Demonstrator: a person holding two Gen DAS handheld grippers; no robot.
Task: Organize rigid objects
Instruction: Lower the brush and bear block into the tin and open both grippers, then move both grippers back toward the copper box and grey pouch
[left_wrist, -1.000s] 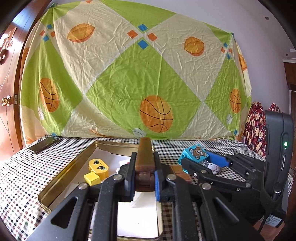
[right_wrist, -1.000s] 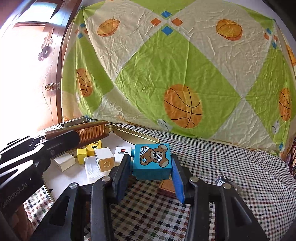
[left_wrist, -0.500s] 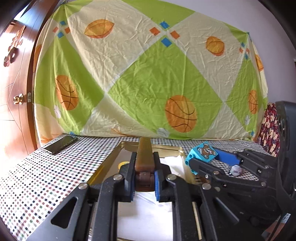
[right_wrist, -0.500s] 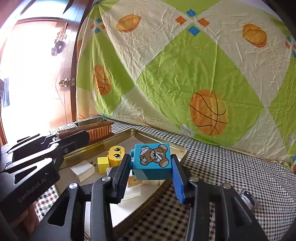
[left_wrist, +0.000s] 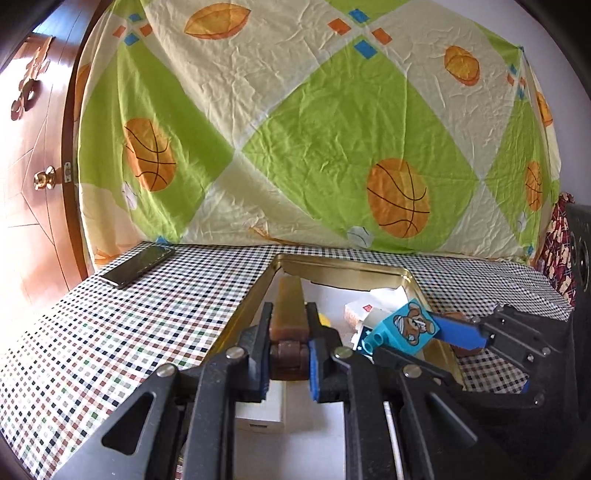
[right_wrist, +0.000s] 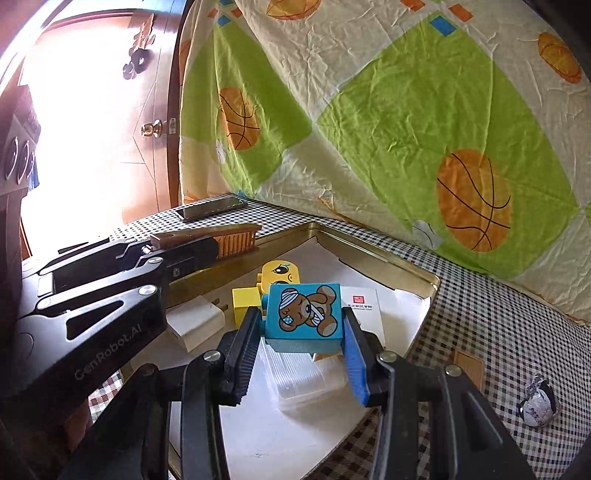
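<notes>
Both grippers hang over the gold tray on the checked bench. The left gripper has its fingers pinched tight on a brown brush, held above the tray's left rim. The right gripper has its fingers clamped on a blue bear block, held over the tray's middle. Lying in the tray are a yellow face block, a white charger, a clear plastic box and a white card. A phone lies well left of the tray.
</notes>
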